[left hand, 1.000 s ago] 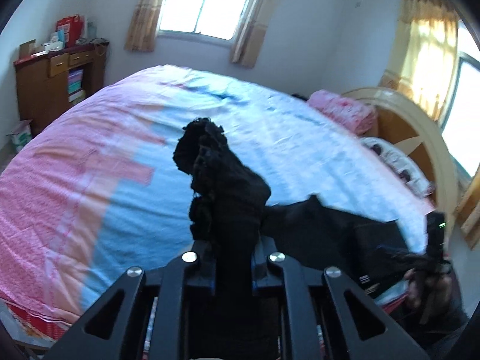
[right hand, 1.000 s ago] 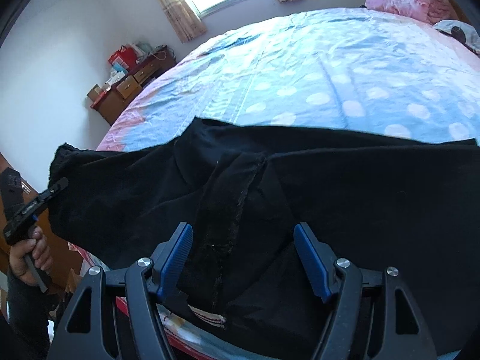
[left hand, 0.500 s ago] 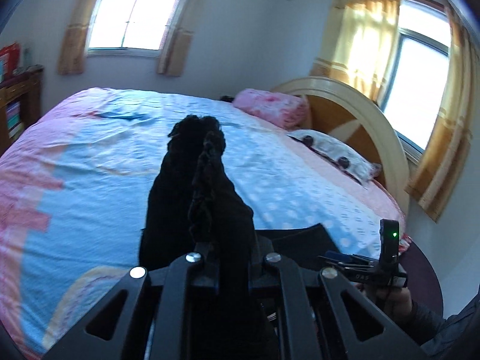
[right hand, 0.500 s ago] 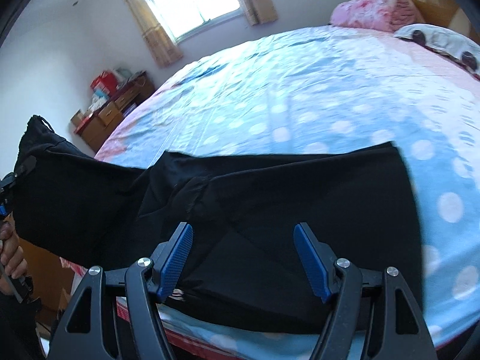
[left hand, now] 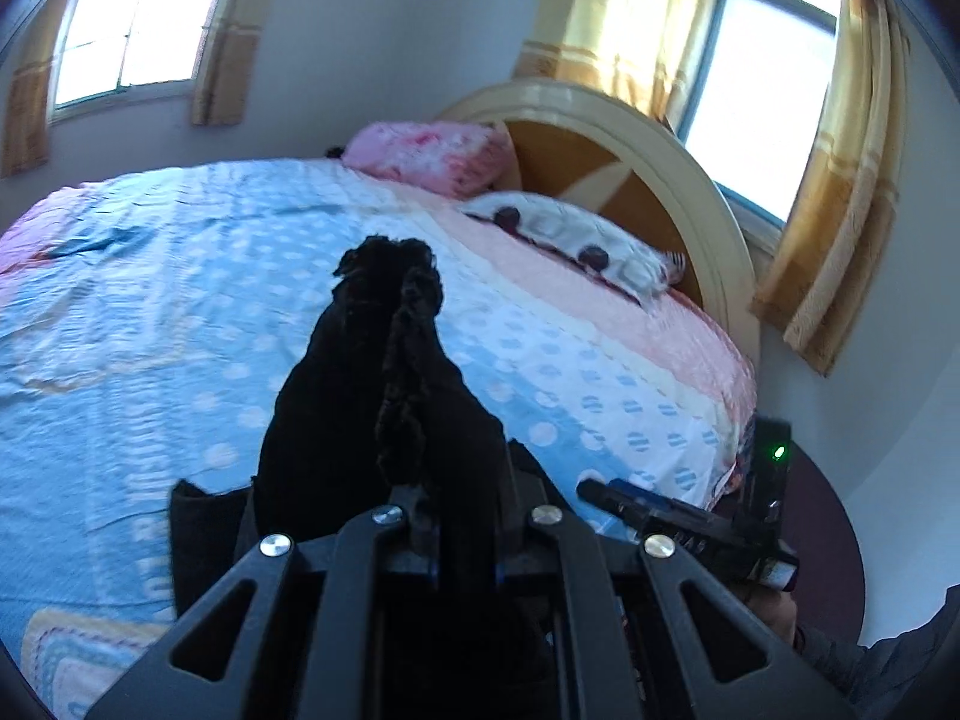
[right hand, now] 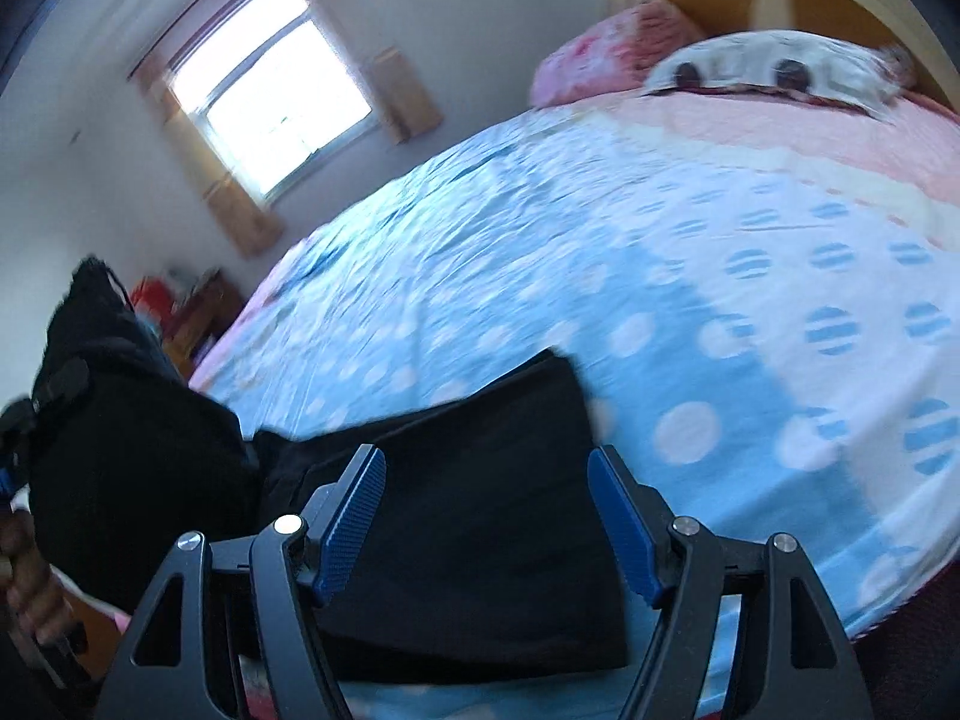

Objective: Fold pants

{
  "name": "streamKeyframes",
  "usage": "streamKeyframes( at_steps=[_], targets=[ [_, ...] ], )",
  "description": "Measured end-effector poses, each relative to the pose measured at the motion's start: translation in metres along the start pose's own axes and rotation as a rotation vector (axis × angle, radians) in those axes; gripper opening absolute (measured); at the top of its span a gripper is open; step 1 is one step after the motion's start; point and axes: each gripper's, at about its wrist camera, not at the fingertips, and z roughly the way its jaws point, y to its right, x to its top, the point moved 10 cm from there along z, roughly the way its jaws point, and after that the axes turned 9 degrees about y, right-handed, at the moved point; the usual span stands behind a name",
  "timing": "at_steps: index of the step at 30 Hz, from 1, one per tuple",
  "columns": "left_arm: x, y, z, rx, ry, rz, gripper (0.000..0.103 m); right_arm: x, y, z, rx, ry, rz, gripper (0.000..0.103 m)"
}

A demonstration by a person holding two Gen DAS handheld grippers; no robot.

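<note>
The left gripper [left hand: 462, 516] stays clamped on bunched black pants [right hand: 480, 540], having swung that end rightward over the part lying at the bed's [right hand: 540, 252] near edge, so a fold looks underway. The right gripper [right hand: 486, 516] hovers with its tongs apart. The pants' long axis runs left-right.

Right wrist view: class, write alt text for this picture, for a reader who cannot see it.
The open right gripper hovers over black pants lying at the near edge of a bed with a blue polka-dot cover. At far left, the left gripper holds up a bunched part of the pants. A pink pillow and a white pillow lie at the headboard.
</note>
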Motion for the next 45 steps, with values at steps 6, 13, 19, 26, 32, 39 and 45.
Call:
streamKeyframes(
  at_steps=[6,13,19,26,32,39,45],
  targets=[
    [-0.029,0.015,0.061,-0.008,-0.108,0.01,0.011,0.016,0.038,-0.009,-0.055,0.056,0.118,0.071],
    [-0.069,0.041,0.112,-0.075,-0.225,0.027,0.023,0.017,0.051,-0.009,-0.092,0.073,0.13,0.072],
    [-0.042,0.058,0.081,-0.108,-0.097,0.109,0.068,0.019,0.067,-0.01,-0.125,0.102,0.167,0.071],
    [-0.046,-0.029,0.033,0.168,0.002,0.114,0.072,0.012,0.008,-0.011,0.002,0.1,-0.015,0.071],
    [-0.103,-0.087,0.006,0.273,-0.05,0.037,0.072,-0.015,-0.057,-0.006,0.09,0.016,-0.273,0.069],
    [-0.127,-0.094,-0.002,0.278,-0.039,0.019,0.073,-0.05,-0.039,0.016,-0.008,-0.174,-0.381,0.043],
    [-0.132,-0.098,-0.006,0.264,-0.026,-0.004,0.08,-0.048,-0.023,-0.001,-0.029,-0.17,-0.33,0.028]
  ],
)
